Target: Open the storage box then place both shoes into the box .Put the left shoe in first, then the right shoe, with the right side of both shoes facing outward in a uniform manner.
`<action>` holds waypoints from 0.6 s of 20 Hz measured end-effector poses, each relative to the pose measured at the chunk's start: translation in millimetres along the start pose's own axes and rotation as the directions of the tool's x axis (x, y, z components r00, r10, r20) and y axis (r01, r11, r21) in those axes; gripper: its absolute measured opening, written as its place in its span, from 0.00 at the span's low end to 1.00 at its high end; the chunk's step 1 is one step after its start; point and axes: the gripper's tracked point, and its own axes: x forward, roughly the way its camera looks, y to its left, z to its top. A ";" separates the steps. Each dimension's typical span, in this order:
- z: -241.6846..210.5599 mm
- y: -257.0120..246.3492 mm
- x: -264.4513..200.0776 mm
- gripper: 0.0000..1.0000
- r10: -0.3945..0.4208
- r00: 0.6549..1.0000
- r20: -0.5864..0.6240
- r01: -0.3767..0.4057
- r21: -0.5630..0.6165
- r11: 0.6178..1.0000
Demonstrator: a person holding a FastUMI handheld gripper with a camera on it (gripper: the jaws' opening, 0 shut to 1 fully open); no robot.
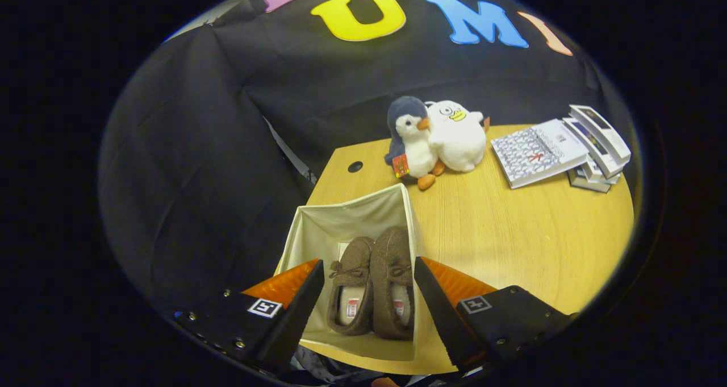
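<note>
A light wooden table (511,233) carries an open fabric storage box (318,228) between the fingers, two plush toys (437,140) beyond them, and stacked books (559,148) far right.

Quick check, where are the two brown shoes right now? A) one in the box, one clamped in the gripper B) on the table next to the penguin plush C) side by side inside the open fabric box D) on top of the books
C: both brown shoes sit side by side inside the open box, seen between the fingers of the open, empty gripper above them.

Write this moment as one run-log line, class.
gripper: open, above box | shoes: both inside storage box, side by side | stage: placing apparently done
</note>
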 end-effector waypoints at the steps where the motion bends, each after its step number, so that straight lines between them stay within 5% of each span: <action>1: 7.5 1.6 -7.8 0.98 0.007 0.999 0.033 -0.006 -0.028 1.000; 5: 39.0 -6.5 -48.7 0.98 0.017 0.986 0.166 0.001 -0.108 0.994; 12: 85.6 -63.2 -134.5 0.98 -0.063 0.930 0.362 0.126 -0.152 0.980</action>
